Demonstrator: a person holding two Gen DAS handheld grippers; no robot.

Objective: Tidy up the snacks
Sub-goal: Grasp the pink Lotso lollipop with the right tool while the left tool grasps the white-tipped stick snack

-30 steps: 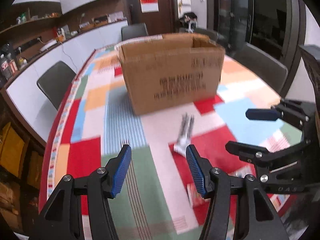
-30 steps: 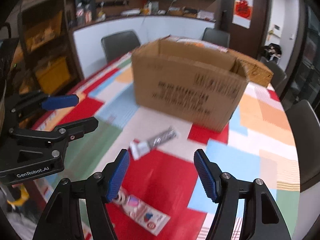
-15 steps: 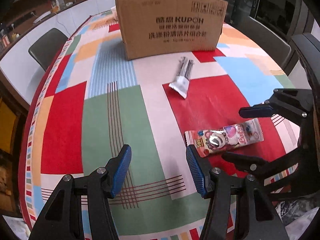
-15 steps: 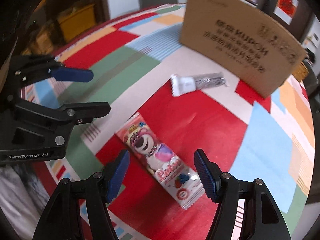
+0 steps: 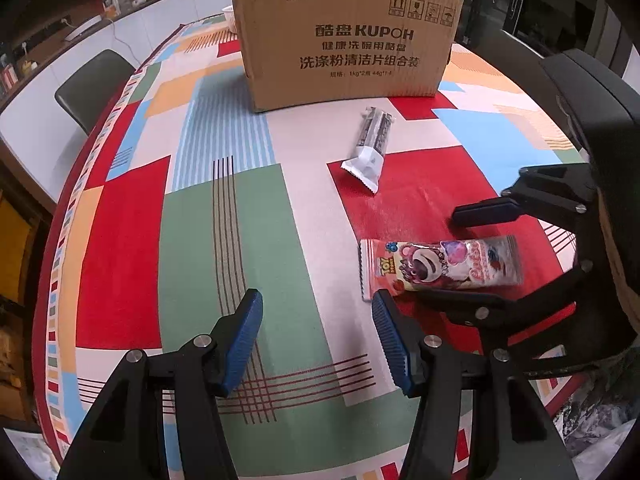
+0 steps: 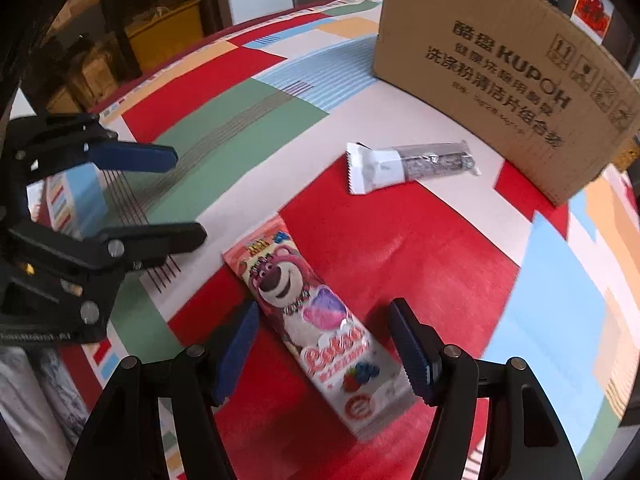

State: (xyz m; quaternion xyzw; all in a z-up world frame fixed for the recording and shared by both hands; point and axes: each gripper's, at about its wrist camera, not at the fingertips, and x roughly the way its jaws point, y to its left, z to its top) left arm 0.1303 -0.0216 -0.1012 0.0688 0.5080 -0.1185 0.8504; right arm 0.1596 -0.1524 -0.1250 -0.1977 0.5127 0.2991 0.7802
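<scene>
A pink bear-print snack pack (image 6: 310, 322) lies flat on the red patch of the tablecloth; it also shows in the left wrist view (image 5: 440, 265). My right gripper (image 6: 324, 344) is open, its fingers straddling the pack's near end just above it. A white-and-dark snack bar (image 6: 408, 166) lies farther on, near the cardboard box (image 6: 500, 64); the bar (image 5: 370, 142) and box (image 5: 348, 40) show in the left view too. My left gripper (image 5: 316, 336) is open and empty over the green patch, left of the pink pack.
The colourful patchwork tablecloth (image 5: 224, 200) covers a round table. Dark chairs (image 5: 90, 84) stand around it. Shelves and a yellow bin (image 6: 160, 28) stand beyond the table's edge.
Both grippers have dropped lower and tilted down toward the table. The right gripper has closed in on the pink pack, which now lies between its fingers.
</scene>
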